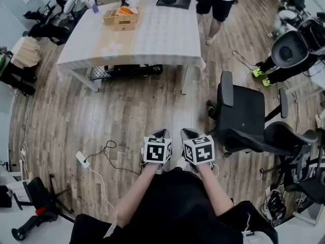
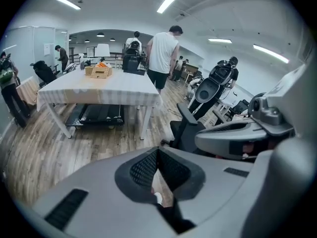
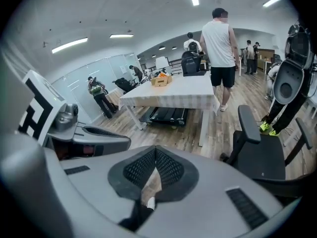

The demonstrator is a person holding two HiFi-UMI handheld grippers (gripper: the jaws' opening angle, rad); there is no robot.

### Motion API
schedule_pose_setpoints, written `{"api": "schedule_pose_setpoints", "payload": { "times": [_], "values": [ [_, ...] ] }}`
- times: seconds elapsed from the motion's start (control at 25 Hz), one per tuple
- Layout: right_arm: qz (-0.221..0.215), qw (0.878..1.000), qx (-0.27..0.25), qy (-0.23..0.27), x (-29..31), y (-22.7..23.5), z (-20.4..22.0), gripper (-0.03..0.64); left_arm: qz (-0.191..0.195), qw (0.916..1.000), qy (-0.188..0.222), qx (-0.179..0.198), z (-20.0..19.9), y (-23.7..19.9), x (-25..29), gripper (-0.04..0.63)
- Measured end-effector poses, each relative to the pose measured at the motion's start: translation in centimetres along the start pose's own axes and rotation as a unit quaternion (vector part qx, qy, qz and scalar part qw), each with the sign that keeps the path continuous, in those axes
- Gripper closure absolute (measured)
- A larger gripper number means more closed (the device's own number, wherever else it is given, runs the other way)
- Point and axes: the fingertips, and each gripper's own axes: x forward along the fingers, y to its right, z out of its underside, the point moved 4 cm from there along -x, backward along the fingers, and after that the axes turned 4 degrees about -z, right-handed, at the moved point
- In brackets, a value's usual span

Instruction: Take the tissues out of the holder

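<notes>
Head view: the left tongs (image 1: 160,134) and right tongs (image 1: 189,133) sit side by side at 6 o'clock, held low over the wood floor (image 1: 127,116), with their marker cubes facing up. The white counter (image 1: 167,39) stands well apart at 12 o'clock. The wooden holder (image 1: 121,18) rests on the counter's far left part, with something orange showing at its top; the tissues are too small to make out. A person (image 1: 216,4) stands at the counter's far right corner, near 1 o'clock. A black office chair (image 1: 244,116) is at 3 o'clock, and a white power strip (image 1: 83,159) lies on the floor at 8 o'clock.

Left gripper view: the left tongs (image 2: 157,155) have their tips pressed together with nothing between them; only floor shows through the gap behind the tips. The holder (image 2: 99,71) sits on the counter (image 2: 99,90) at 10 o'clock, far from the tongs. The person (image 2: 163,51) stands at 12 o'clock.

Right gripper view: the right tongs (image 3: 155,155) are likewise closed tip to tip and empty. The holder (image 3: 160,79) is on the counter (image 3: 173,95) at 12 o'clock, the person (image 3: 220,48) at 1 o'clock and the chair (image 3: 262,152) at 4 o'clock.
</notes>
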Motion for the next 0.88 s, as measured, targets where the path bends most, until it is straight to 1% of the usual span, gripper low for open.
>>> {"api": "schedule_pose_setpoints", "payload": {
  "times": [0.16, 0.32, 0.48, 0.64, 0.88],
  "values": [
    [-0.002, 1.0, -0.002, 0.01, -1.0, 2.0, 0.2, 0.603, -0.001, 1.0, -0.002, -0.004, -0.2, 1.4, 1.1, 0.595],
    [-0.006, 1.0, -0.003, 0.007, -1.4, 3.3, 0.8, 0.603, -0.002, 0.9999, -0.001, -0.015, 0.2, 2.6, 1.6, 0.595],
    [-0.03, 0.999, -0.007, 0.014, -1.4, 3.2, 0.4, 0.603, -0.016, 0.9997, -0.002, -0.02, -0.2, 2.5, 1.2, 0.595],
    [-0.046, 0.999, -0.015, 0.009, -0.9, 2.4, 0.9, 0.603, -0.029, 0.999, -0.002, -0.033, 0.5, 1.8, 0.5, 0.595],
    [-0.069, 0.997, -0.019, 0.0, 0.3, 1.8, 0.5, 0.603, -0.049, 0.9976, -0.018, -0.045, 1.3, 0.7, 0.4, 0.595]
  ]
}}
